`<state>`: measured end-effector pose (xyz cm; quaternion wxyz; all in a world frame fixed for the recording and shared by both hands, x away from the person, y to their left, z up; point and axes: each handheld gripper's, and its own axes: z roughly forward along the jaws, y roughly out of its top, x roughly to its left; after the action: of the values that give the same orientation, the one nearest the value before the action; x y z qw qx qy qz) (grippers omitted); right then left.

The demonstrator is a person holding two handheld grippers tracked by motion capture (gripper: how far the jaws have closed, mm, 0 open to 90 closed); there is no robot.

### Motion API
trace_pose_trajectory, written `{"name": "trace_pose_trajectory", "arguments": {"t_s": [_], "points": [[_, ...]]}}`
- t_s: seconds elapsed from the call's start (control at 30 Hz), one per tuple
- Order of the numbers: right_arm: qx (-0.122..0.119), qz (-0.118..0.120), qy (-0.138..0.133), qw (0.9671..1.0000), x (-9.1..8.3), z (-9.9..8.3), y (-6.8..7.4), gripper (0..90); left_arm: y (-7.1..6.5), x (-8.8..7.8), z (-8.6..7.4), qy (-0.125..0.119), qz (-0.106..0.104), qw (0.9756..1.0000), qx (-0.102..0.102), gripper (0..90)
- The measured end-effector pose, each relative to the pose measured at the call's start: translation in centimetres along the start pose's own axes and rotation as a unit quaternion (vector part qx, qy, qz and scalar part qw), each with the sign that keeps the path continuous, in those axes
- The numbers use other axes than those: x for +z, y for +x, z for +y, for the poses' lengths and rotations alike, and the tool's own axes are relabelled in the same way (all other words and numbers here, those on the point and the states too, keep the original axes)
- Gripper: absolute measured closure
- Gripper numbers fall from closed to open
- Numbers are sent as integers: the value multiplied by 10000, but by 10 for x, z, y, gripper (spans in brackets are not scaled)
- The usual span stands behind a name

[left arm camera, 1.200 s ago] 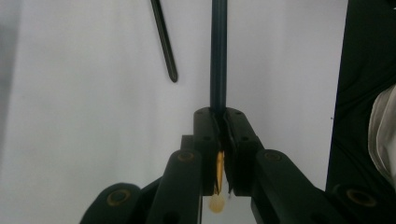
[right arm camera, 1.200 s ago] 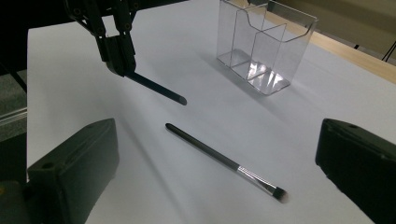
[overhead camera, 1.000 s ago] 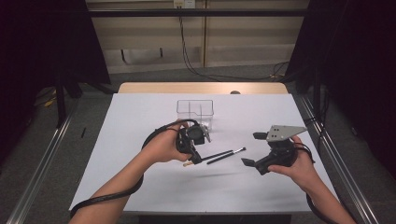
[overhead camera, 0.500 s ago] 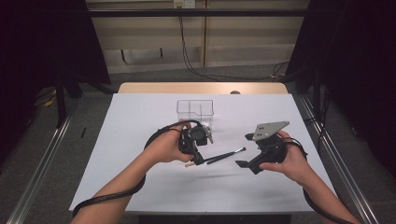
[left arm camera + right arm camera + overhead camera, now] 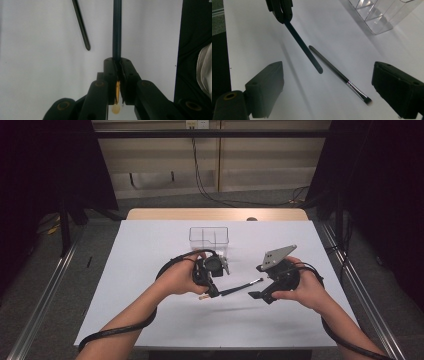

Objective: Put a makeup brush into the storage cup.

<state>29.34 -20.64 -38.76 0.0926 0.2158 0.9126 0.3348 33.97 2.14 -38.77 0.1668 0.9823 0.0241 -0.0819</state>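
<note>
Looks like the makeup tools are getting sorted into the clear organizer (image 5: 209,237) at 12 o'clock on the table (image 5: 150,270). The left gripper (image 5: 214,291) is clamped on a dark pencil (image 5: 303,47), held just off the surface. The right gripper (image 5: 256,295), jaws wide but just closing a little around nothing, sits at 3 o'clock of the brush (image 5: 342,76) lying flat; next it probably needs to drop over that handle and pinch.
</note>
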Motion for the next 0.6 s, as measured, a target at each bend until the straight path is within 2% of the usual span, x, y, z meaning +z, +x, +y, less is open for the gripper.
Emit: {"name": "trace_pose_trajectory", "arguments": {"t_s": [0.3, 0.4, 0.6], "points": [[-96, 217, 203, 9995, 2, 6, -1, 321, 0, 0, 6, 72, -13, 9999, 68, 844], [-18, 358, 245, 9991, 4, 7, -2, 369, 0, 0, 7, 68, -10, 9999, 86, 844], [-257, 447, 298, 9982, 5, 10, 1, 455, -1, 1, 11, 71, -21, 9999, 138, 845]]}}
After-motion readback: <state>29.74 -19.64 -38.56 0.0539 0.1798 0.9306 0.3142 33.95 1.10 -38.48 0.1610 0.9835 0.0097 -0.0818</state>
